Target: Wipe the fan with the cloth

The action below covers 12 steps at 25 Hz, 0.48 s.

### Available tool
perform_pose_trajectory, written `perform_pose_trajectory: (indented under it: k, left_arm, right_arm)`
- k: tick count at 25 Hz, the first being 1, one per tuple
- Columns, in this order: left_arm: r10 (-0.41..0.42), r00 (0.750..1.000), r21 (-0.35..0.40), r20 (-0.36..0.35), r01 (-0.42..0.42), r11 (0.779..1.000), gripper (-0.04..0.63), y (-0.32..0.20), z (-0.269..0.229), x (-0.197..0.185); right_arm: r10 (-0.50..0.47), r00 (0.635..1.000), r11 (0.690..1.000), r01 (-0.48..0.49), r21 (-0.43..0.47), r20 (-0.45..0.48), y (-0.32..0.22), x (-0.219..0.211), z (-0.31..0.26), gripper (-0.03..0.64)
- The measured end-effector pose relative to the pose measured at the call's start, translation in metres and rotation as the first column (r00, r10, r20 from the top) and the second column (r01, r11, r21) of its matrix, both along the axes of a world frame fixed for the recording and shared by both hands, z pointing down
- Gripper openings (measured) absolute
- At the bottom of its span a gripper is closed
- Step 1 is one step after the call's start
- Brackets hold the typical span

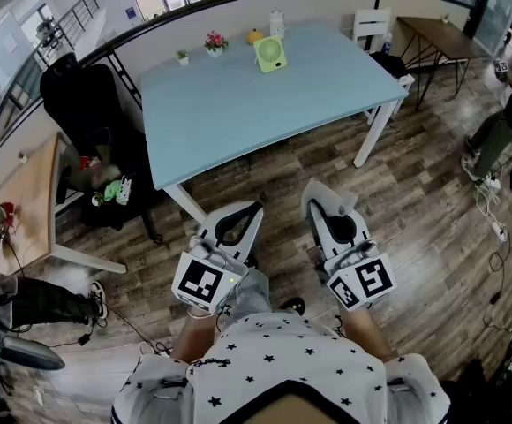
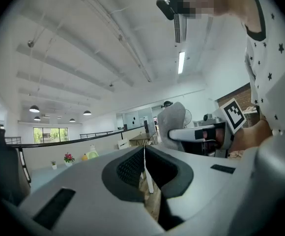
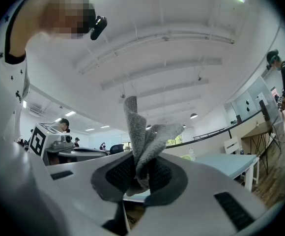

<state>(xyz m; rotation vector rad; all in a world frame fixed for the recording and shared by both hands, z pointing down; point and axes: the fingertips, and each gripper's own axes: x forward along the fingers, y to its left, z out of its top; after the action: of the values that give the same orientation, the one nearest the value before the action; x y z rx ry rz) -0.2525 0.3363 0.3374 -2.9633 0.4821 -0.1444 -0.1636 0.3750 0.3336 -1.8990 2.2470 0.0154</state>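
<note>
Open-plan office. Wood-plank floor [image 1: 432, 193], with a curved black railing [image 1: 238, 3] topping a low wall. Pale blue table [image 1: 238, 104], black office chair [image 1: 79, 95] and a wooden desk [image 1: 26, 193] to one side. Cables [image 1: 496, 223] trail over the floor. Pendant lamps [image 2: 34, 108] and a strip light [image 2: 181, 63] hang under a beamed ceiling. Another person [image 1: 508, 117] sits nearby.

Table [image 1: 238, 113] front open, flowers [image 1: 214, 41] near fan [image 1: 270, 54] (far edge)

Lighting: bright, even; ceiling strip light [image 2: 181, 63], pendant lamps [image 2: 33, 108], daylight from windows [image 2: 48, 134].
Shadows: soft, weak.
Glare: white ceiling washes out in both gripper views.
Distortion: heavy fisheye, black vignetted corners.
Focus: cloth [image 3: 143, 136] weave crisp; left gripper [image 2: 144, 167] body soft near lens.
</note>
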Motion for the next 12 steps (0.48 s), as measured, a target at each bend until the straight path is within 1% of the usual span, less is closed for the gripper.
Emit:
perform_pose_trajectory:
  k: [7,12]
  left_arm:
    - [-0.004,1.000,-0.003,0.012,0.004,1.000,0.031,0.0059,0.0020,-0.0007]
    - [-0.018,1.000,-0.001,0.003,0.018,1.000,0.031,0.0063,-0.0005,-0.0037]
  right_arm:
    - [-0.009,1.000,1.000,0.009,0.004,0.010,0.0049,-0.0009,0.0014,0.040]
    - [-0.025,0.999,1.000,0.025,0.007,0.022,0.0042,-0.0035,0.0012,0.040]
